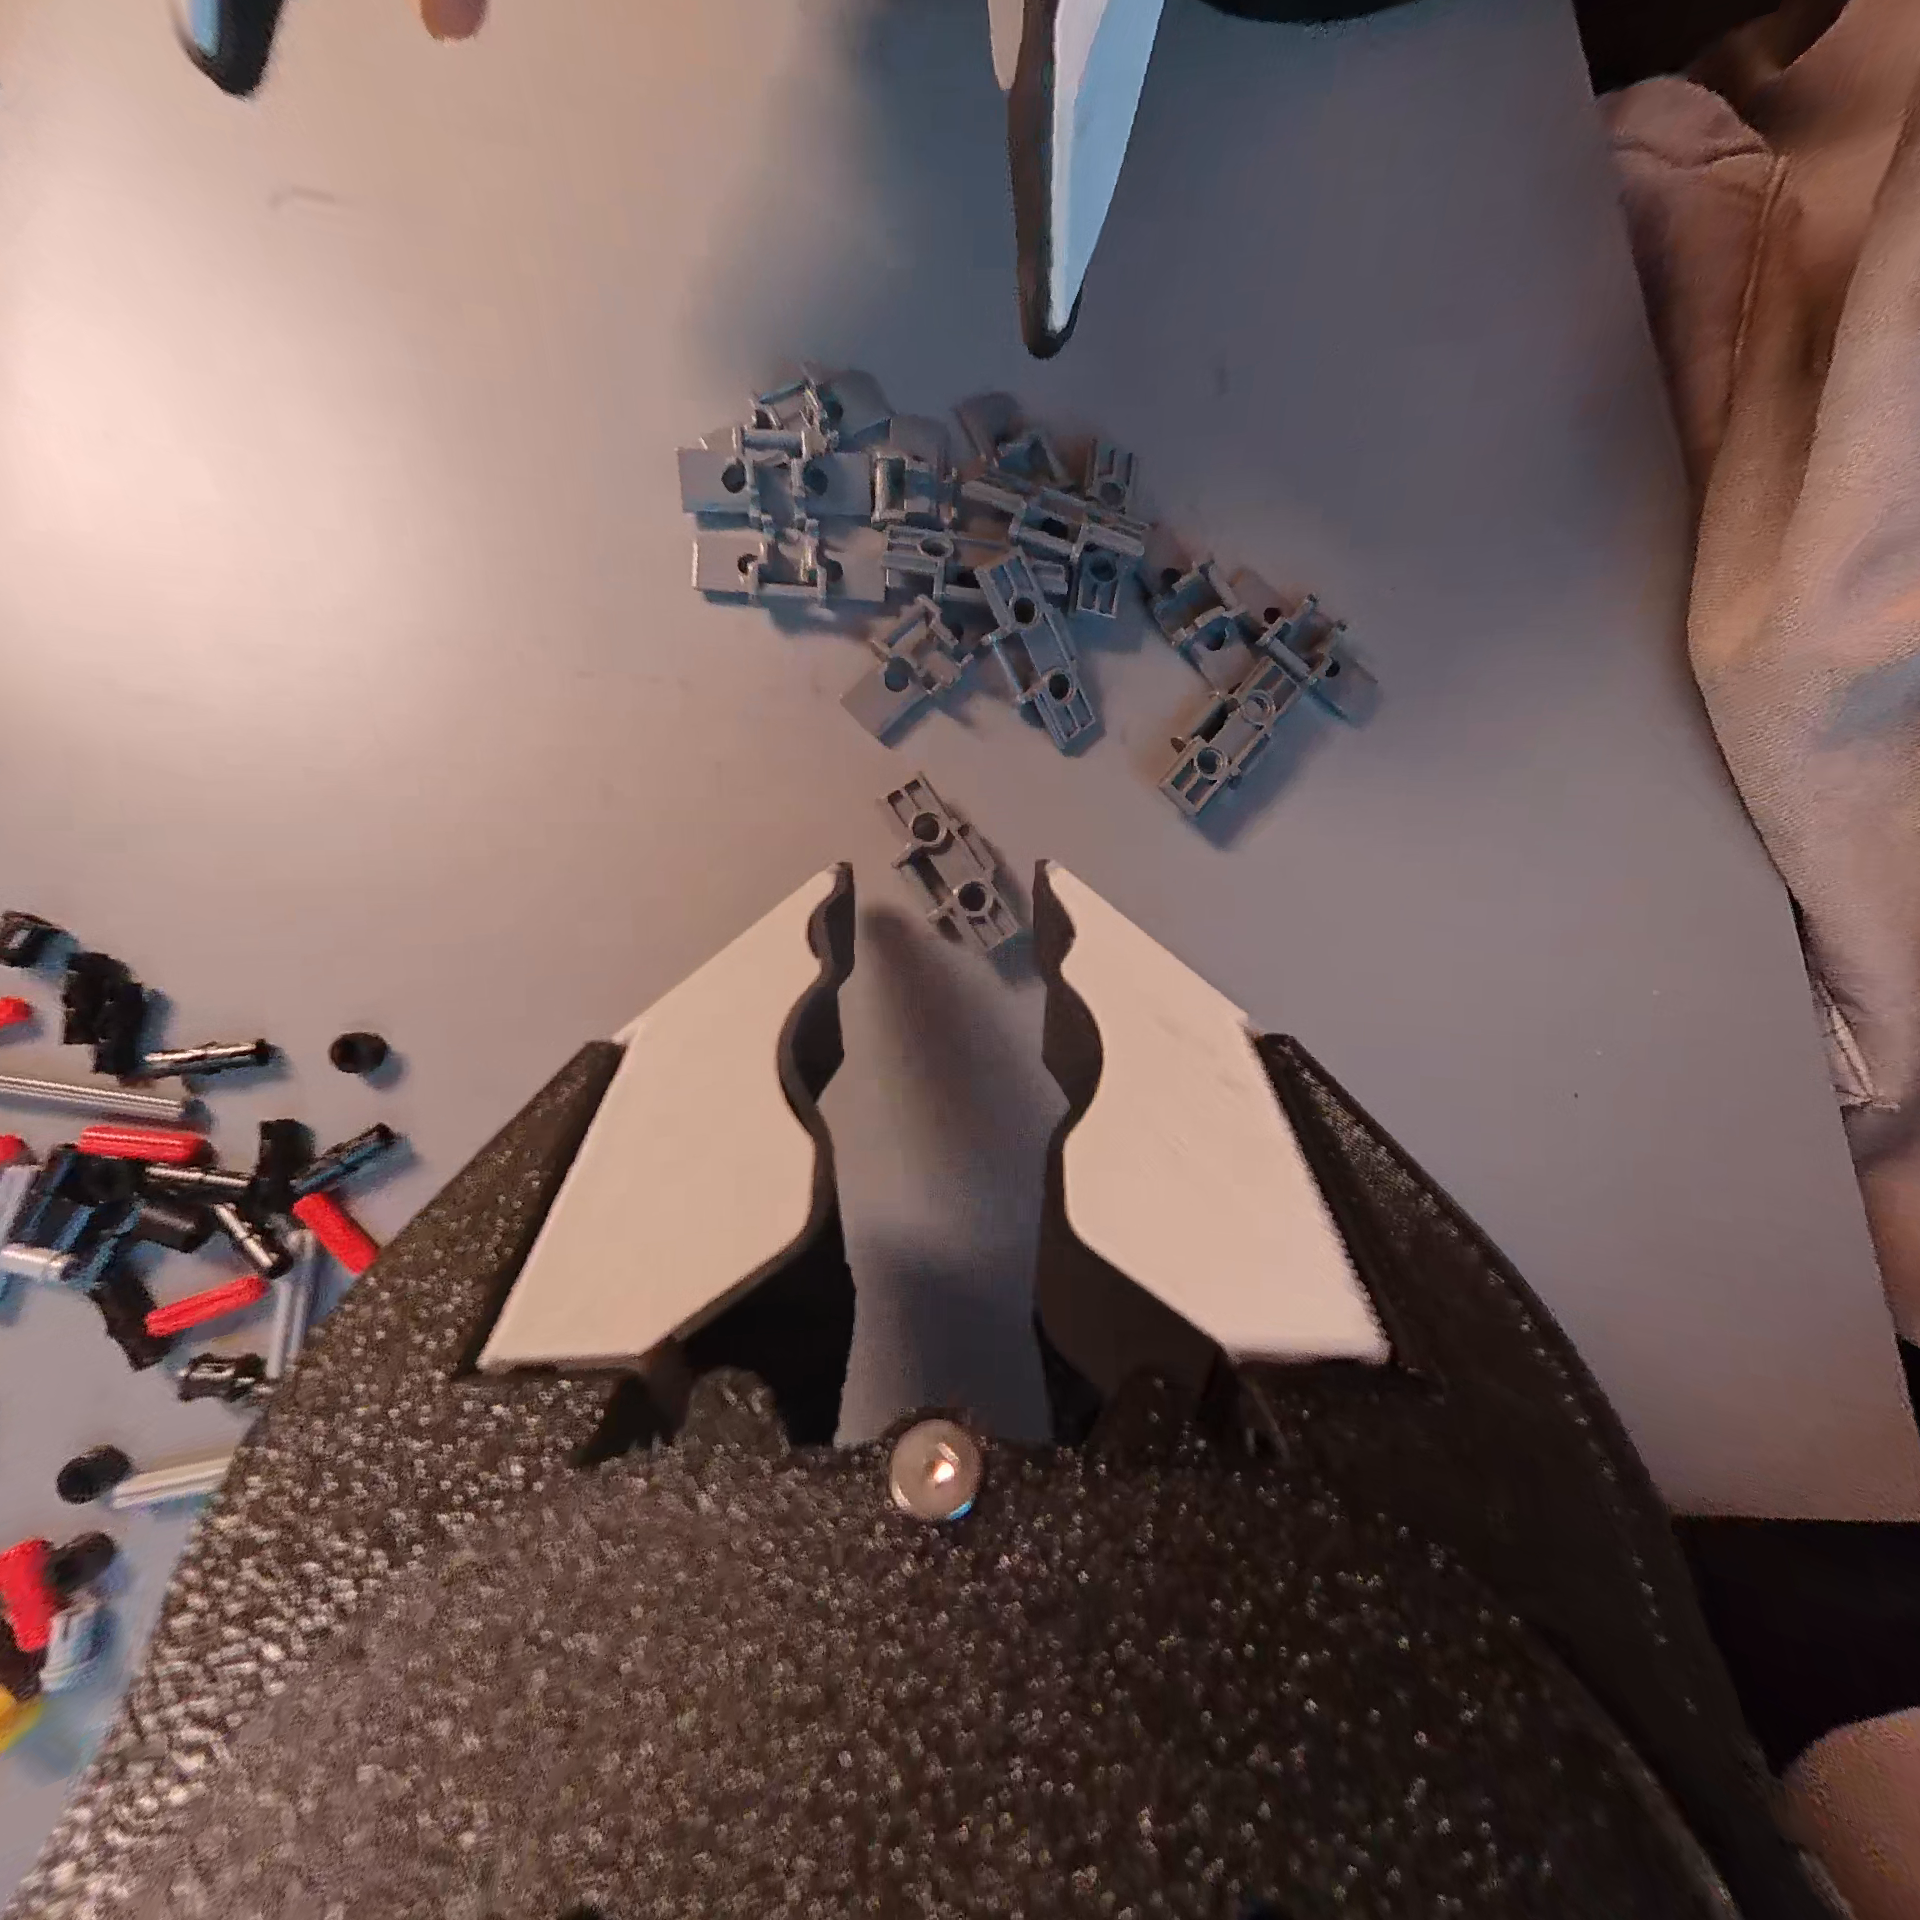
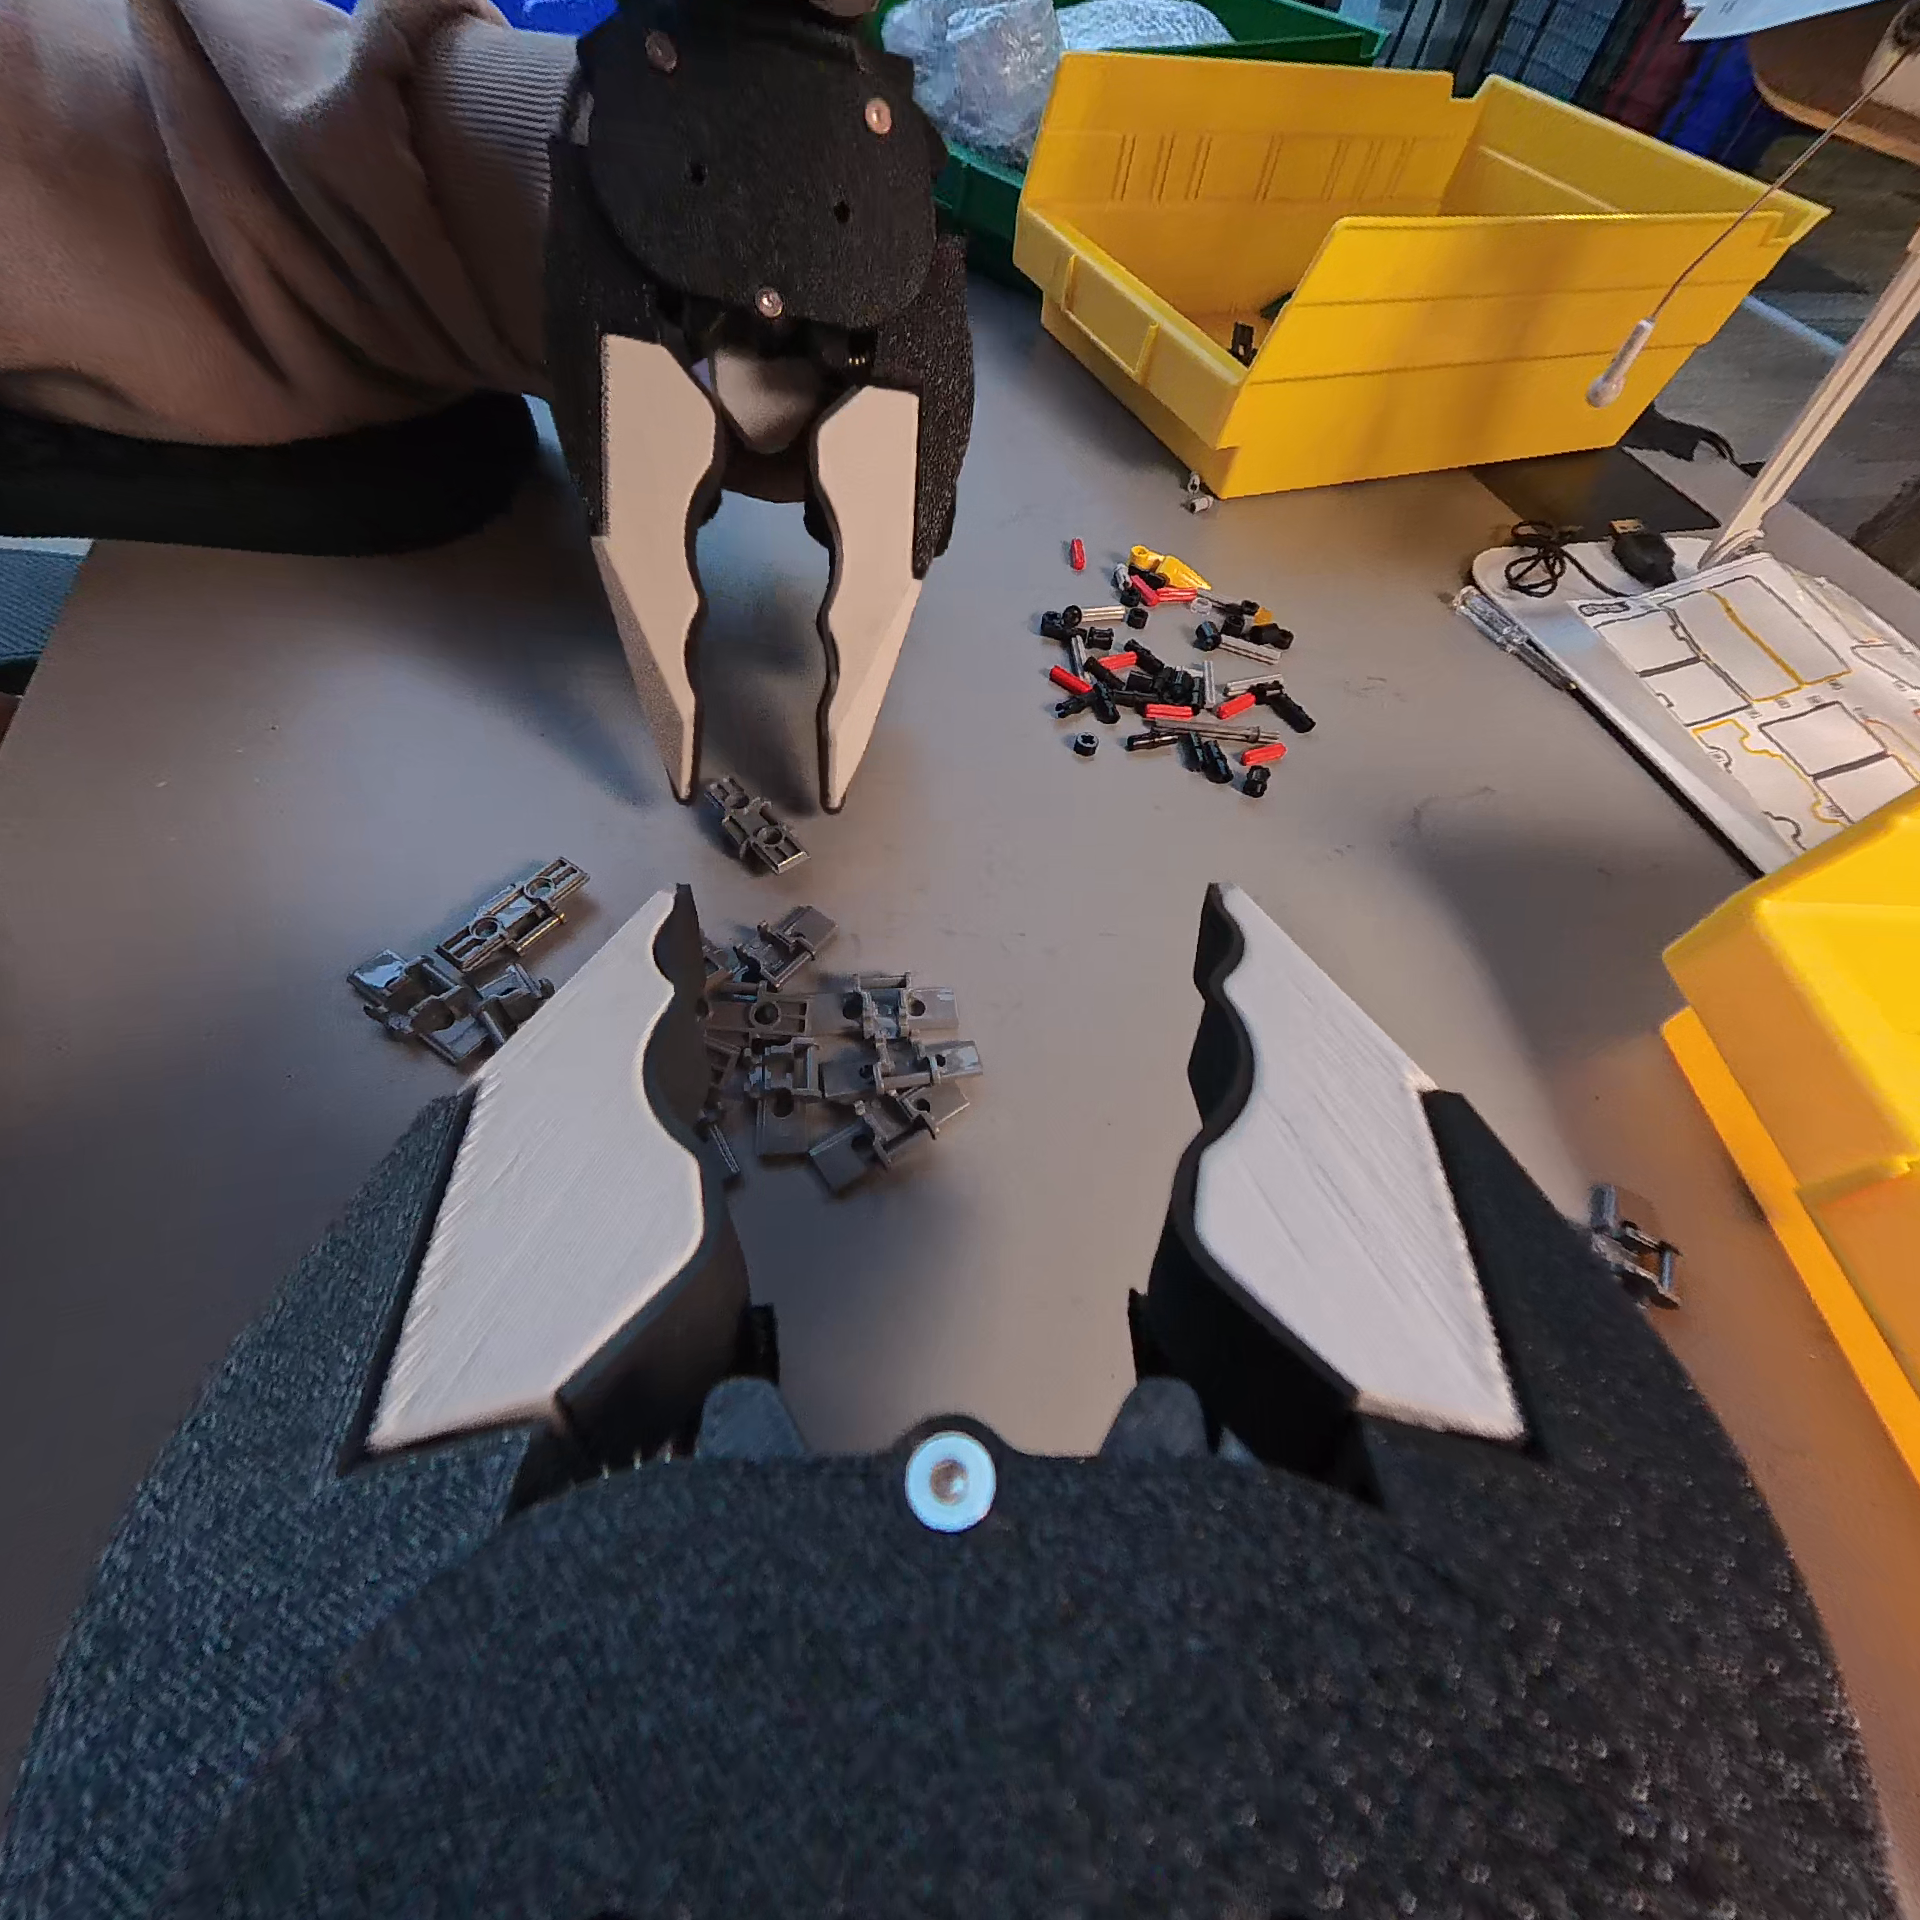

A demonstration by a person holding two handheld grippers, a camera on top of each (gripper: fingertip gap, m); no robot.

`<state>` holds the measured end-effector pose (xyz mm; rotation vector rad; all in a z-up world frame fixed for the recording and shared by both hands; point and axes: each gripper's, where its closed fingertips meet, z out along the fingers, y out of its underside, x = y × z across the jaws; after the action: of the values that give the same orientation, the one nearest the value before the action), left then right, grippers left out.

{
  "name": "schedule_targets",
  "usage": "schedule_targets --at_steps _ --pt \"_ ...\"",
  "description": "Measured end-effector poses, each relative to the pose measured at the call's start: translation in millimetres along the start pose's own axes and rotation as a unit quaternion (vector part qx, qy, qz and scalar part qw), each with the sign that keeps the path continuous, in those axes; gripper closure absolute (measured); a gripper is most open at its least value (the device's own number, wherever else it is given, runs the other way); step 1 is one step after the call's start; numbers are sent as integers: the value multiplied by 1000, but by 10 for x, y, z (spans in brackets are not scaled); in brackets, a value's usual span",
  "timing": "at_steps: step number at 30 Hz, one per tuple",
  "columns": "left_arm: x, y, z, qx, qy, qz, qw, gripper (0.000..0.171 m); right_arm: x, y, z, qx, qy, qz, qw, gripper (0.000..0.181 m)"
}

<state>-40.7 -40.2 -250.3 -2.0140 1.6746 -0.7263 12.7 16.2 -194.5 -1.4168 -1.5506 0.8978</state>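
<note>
Left gripper (image 1: 943, 883) is partly open w/ nothing held; a single grey piece (image 1: 953, 875) lies on the grey table (image 1: 416, 623) just ahead of its tips, roughly btwn them, contact not clear. Beyond that piece sits the grey pile (image 1: 997, 561). Black/red bits (image 1: 187, 1174) lie off to its left.

Right gripper (image 2: 940, 904) is wide open, empty, above the table; the pile lies btwn its fingers, nearer the left one. Yellow bin (image 2: 1382, 281) sits far ahead to its right.
</note>
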Motion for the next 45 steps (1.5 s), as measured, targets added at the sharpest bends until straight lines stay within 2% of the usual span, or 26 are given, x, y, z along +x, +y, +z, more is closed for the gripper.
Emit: schedule_targets --at_steps 1,3,5,7,9,11,13,15,16,18,20,21,23,25,26,28,30,31,33,35,38,42,45 --pt "6 21 34 -9 -1 4 1000 138 -1 3 1 -1 0 0 1000 88" --pt "-1 14 33 -13 -9 18 1000 156 0 4 0 -2 1 -1 1000 88" --pt "-101 31 -33 -20 -37 14 999 163 5 -7 -8 0 2 -2 1000 88" --pt "-272 9 -224 3 -83 5 997 162 10 -21 -19 3 3 -2 1000 88" --pt "-561 -14 -576 46 -163 -20 985 162 13 -32 -27 5 4 -3 1000 88" --pt "-905 -3 -1084 108 -267 -57 956 162 12 -35 -25 5 4 -2 1000 88" --pt "-1244 135 -1668 169 -379 -110 903 162 8 -28 -18 4 2 -2 1000 88" --pt "-1492 440 -2114 197 -458 -174 849 162 4 -19 -8 3 1 0 1000 88" --pt "-1595 628 -2272 195 -493 -201 824 162 1 -15 -4 2 0 0 1000 88" --pt "-1767 1015 -2444 167 -538 -250 788 163 -1 -5 4 1 0 1 1000 88" --pt "-1906 1310 -2522 147 -568 -281 760 162 0 9 12 -1 -1 2 1000 88" --pt "-1956 1418 -2511 142 -569 -296 754 158 3 19 17 -3 -1 3 1000 88" --pt "-1998 1488 -2426 148 -548 -323 757 139 12 35 19 -6 1 4 1000 88" --pt "-1959 1342 -2362 175 -522 -313 774 135 21 31 11 -4 3 5 1000 88" --pt "-1908 1208 -2309 185 -503 -296 791 132 25 26 8 -3 3 5 1000 88" --pt "-1671 785 -2041 206 -412 -234 856 135 24 20 4 -2 2 5 1000 88" --pt "-1230 338 -1610 209 -275 -161 924 134 14 19 9 -2 0 5 1000 88" --pt "-945 143 -1367 203 -201 -119 951 134 8 21 14 -2 -2 4 1000 88" --pt "-369 -130 -877 175 -67 -44 981 134 1 27 20 -3 -3 5 1000 88" --pt "74 -219 -430 112 27 -2 993 129 10 36 19 -5 -2 5 1000 88" --pt "466 -296 -25 46 83 60 994 134 37 38 7 -3 3 10 1000 88" --pt "641 -241 202 -10 81 110 991 143 46 24 -8 0 5 9 1000 88" --pt "597 -142 309 -49 56 128 989 146 30 23 0 -1 2 7 1000 88"
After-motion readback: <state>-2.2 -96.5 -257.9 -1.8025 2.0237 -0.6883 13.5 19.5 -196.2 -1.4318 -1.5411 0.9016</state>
